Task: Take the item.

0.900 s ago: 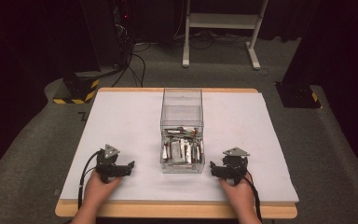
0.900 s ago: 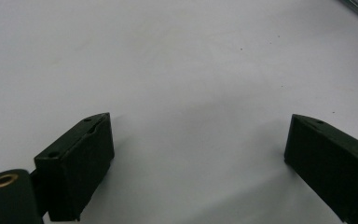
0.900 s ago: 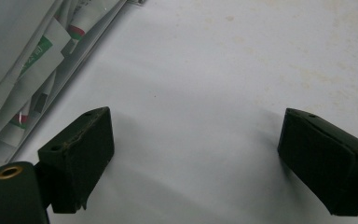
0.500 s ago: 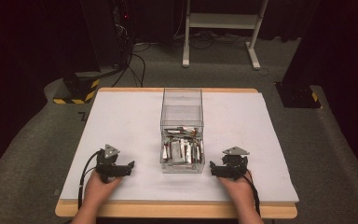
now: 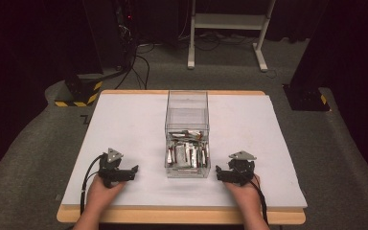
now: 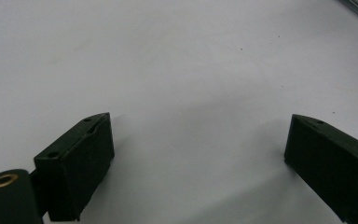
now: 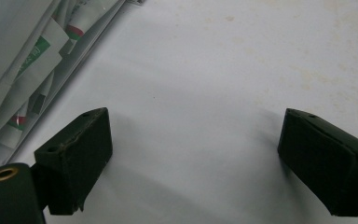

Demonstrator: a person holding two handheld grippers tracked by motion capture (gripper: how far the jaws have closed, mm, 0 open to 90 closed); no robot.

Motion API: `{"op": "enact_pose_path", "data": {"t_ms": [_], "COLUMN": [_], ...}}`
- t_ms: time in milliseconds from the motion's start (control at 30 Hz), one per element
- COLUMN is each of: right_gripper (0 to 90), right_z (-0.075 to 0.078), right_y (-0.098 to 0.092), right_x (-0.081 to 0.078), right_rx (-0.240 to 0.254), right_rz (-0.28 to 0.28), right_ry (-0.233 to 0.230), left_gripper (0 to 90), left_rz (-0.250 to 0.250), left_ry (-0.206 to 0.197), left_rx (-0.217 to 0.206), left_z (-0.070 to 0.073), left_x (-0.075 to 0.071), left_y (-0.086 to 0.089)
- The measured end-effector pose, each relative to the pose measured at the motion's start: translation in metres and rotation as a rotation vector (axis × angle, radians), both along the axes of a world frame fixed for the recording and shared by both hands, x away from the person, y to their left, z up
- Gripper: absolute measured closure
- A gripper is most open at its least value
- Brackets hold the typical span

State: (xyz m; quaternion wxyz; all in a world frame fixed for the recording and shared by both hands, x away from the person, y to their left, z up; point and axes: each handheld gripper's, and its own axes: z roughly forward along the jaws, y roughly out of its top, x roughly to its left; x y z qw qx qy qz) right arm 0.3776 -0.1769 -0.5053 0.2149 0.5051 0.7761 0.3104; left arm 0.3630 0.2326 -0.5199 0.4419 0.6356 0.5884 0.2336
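Note:
A clear plastic box (image 5: 187,134) stands in the middle of the white table (image 5: 124,129), holding several white packets (image 5: 187,154) with red and green print. My left gripper (image 5: 133,170) rests on the table to the box's left, its jaws wide apart over bare white surface (image 6: 196,154). My right gripper (image 5: 218,173) rests to the box's right, also open and holding nothing (image 7: 193,154). In the right gripper view the box wall and its packets (image 7: 23,70) lie at the upper left, close to the left jaw.
A person's hands hold both grippers near the table's front edge (image 5: 182,215). Beyond the table stand a white frame (image 5: 227,24), dark equipment with cables (image 5: 124,43), and yellow-black striped bases (image 5: 79,93).

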Motion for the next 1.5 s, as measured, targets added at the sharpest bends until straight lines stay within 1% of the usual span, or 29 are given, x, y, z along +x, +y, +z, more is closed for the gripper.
{"op": "enact_pose_path", "data": {"t_ms": [133, 200, 267, 367, 400, 433, 467, 500, 533, 567, 867, 967, 1133, 1400, 1500], "right_gripper": [9.7, 13.1, 13.6, 13.3, 13.3, 13.3, 13.5, 13.5, 13.5, 13.3, 13.0, 13.2, 13.5, 13.6, 13.7], "right_z": [0.0, 0.001, 0.001, 0.001, 0.002, 0.002, 0.003, 0.004, 0.004, 0.006, 0.013, 0.017, 0.023, 0.03, 0.034], "right_y": [0.0, -0.002, -0.004, -0.005, -0.006, -0.006, -0.007, -0.008, -0.008, -0.009, -0.011, -0.01, -0.011, -0.009, -0.008], "right_x": [0.0, 0.0, -0.001, -0.001, -0.001, -0.001, -0.001, -0.002, -0.002, -0.002, -0.003, -0.005, -0.006, -0.008, -0.01], "right_rx": [0.0, 0.013, 0.018, 0.02, 0.03, 0.03, 0.033, 0.044, 0.044, 0.042, 0.051, 0.05, 0.059, 0.061, 0.071], "right_rz": [0.001, -0.008, -0.007, -0.003, -0.003, -0.003, -0.001, -0.006, -0.006, -0.007, 0.008, 0.013, 0.017, 0.018, 0.017], "right_ry": [0.0, -0.003, -0.003, -0.007, -0.013, -0.013, -0.016, -0.021, -0.021, -0.034, -0.06, -0.084, -0.098, -0.105, -0.112], "left_gripper": [8.3, 8.3, 8.3, 8.3, 8.3, 8.3, 8.3, 8.3, 8.3, 8.3, 8.3, 8.3, 8.3, 8.3, 8.3], "left_rz": [0.0, 0.002, 0.004, 0.004, 0.005, 0.008, 0.006, 0.0, 0.0, 0.0, 0.0, 0.0, 0.0, 0.0, 0.0], "left_ry": [0.0, -0.002, -0.002, -0.003, -0.003, -0.004, -0.003, -0.001, -0.001, -0.001, 0.0, 0.0, 0.0, -0.001, -0.001], "left_rx": [0.0, -0.002, -0.008, -0.006, -0.007, -0.013, -0.011, 0.0, 0.0, 0.0, 0.0, 0.0, 0.0, 0.0, 0.0], "left_z": [0.0, 0.0, 0.0, 0.0, 0.0, 0.0, 0.0, 0.0, 0.0, 0.0, 0.0, 0.0, 0.0, 0.0, 0.0], "left_x": [0.0, 0.0, 0.0, 0.0, 0.0, 0.0, 0.0, 0.0, 0.0, 0.0, 0.0, 0.0, 0.0, 0.0, 0.0], "left_y": [0.0, 0.0, -0.001, -0.001, -0.001, -0.001, -0.001, 0.0, 0.0, 0.0, 0.0, 0.0, 0.0, 0.0, 0.0]}}
